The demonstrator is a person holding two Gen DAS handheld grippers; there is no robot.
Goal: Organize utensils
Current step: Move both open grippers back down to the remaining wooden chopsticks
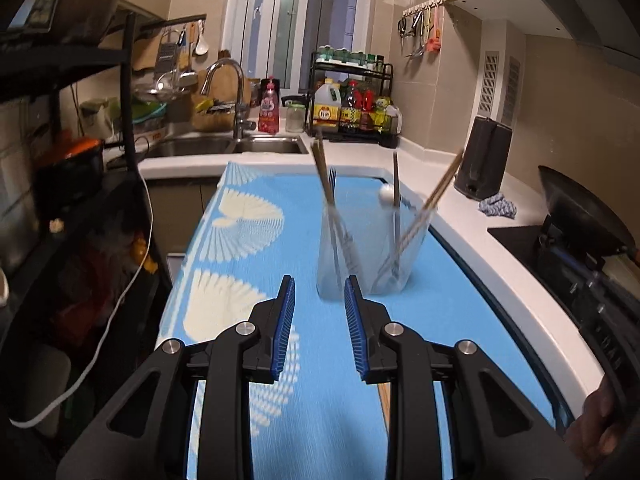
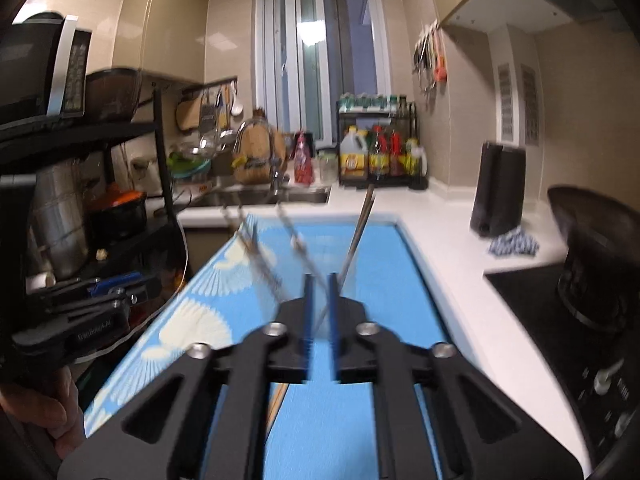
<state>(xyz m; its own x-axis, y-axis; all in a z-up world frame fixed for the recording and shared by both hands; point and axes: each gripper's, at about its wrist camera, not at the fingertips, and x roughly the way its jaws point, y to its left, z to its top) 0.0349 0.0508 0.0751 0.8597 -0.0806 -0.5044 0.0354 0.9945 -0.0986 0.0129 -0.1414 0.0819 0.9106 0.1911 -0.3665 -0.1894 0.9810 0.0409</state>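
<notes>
Clear glass cup [image 1: 370,252] of chopsticks [image 1: 434,200], blue mat [image 1: 256,240], sink [image 1: 224,146] behind

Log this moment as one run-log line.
left gripper: open, empty | right gripper: shut, hold unclear | cup: upright on mat, holds chopsticks, fork

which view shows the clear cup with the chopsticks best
The left wrist view: the cup stands whole and sharp on the blue mat. In the right wrist view it is blurred and half hidden behind the fingers.
</notes>
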